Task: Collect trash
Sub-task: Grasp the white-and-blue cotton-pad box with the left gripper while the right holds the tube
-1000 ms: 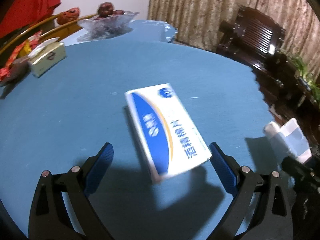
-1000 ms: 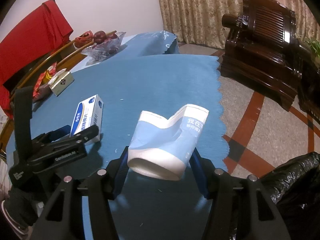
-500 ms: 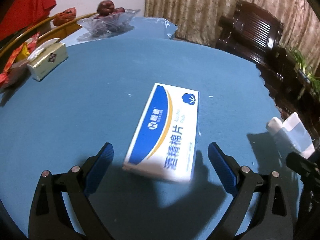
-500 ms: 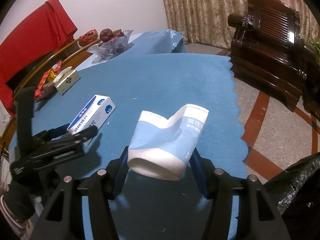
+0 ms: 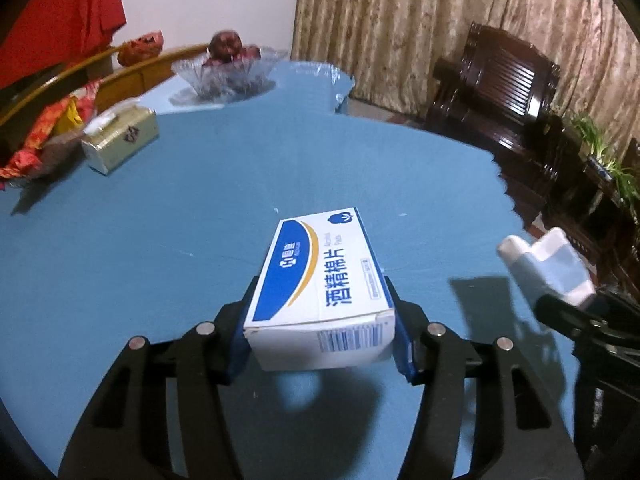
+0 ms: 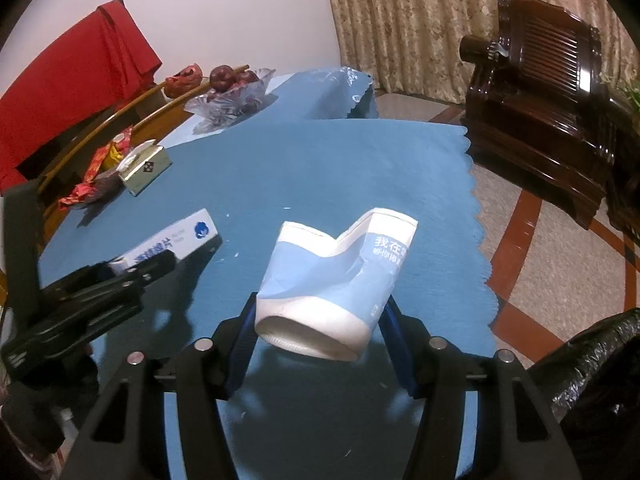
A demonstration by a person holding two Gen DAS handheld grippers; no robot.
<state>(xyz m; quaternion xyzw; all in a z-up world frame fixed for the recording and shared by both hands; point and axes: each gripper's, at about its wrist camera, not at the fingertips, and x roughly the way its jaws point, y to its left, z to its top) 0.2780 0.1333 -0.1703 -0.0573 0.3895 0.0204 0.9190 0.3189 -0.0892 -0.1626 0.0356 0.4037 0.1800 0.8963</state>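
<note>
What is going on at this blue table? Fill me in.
A person is clearing trash with two handheld grippers. The left gripper has just closed on the white-and-blue cardboard box, holding it above the blue tablecloth. The right gripper grips a crumpled blue-and-white paper cup. A black plastic trash bag sits at the lower right.

Matt blue cloth (image 5: 168, 248) on bench. Box (image 5: 320, 280): smooth printed cardboard. Crushed cup (image 6: 332, 276): creased paper. Bowl (image 5: 226, 74): clear cut glass. Armchair (image 6: 536, 92): dark glossy carved wood. Bag (image 6: 596, 364): shiny black crinkled plastic. Curtain (image 5: 400, 24): patterned fabric.
</note>
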